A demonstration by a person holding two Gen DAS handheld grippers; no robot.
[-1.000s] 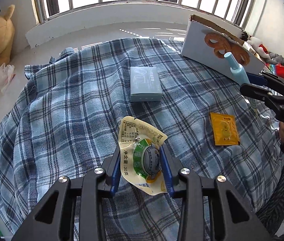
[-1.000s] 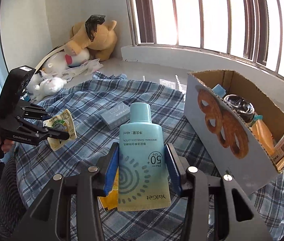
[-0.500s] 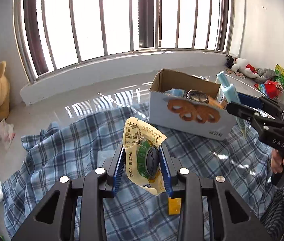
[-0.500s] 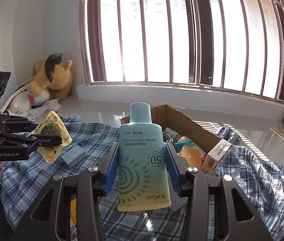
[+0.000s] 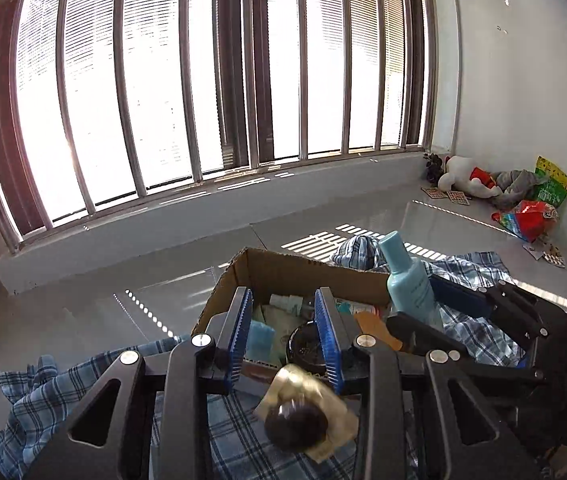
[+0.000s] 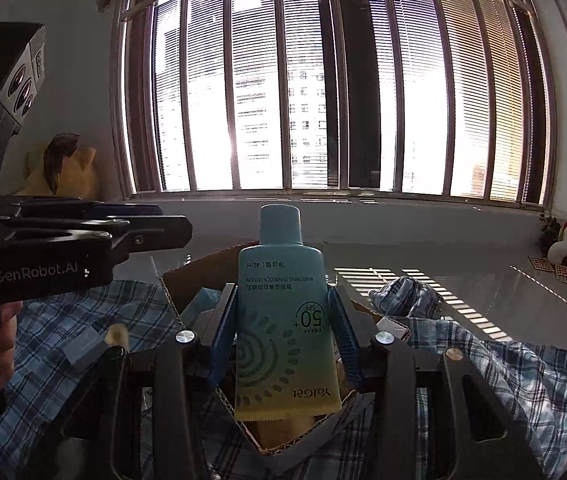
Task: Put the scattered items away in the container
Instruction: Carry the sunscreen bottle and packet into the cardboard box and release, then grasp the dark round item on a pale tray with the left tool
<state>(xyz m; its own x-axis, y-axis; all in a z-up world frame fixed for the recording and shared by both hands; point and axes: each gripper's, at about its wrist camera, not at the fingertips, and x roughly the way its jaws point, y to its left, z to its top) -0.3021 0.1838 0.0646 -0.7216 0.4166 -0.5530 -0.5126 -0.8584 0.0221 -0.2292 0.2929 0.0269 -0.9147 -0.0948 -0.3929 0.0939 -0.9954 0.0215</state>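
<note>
Over the open top of the cardboard box, the right gripper is pinching a blue-green sunscreen tube between its blue pads, cap pointing away toward the barred window. The tube's bottom seam is hanging above the box's near corner. Beside it, the left gripper is pointing down into the same box with its pads standing apart and nothing caught between them; through the gap, a dark round tin and some packets are showing inside the box. A yellow snack packet is showing as a blur lower down, near the base of the left fingers and in front of the box's near wall, clear of the pads. The box is sitting on a blue plaid cloth, which is lying on the pale floor below the window.
</note>
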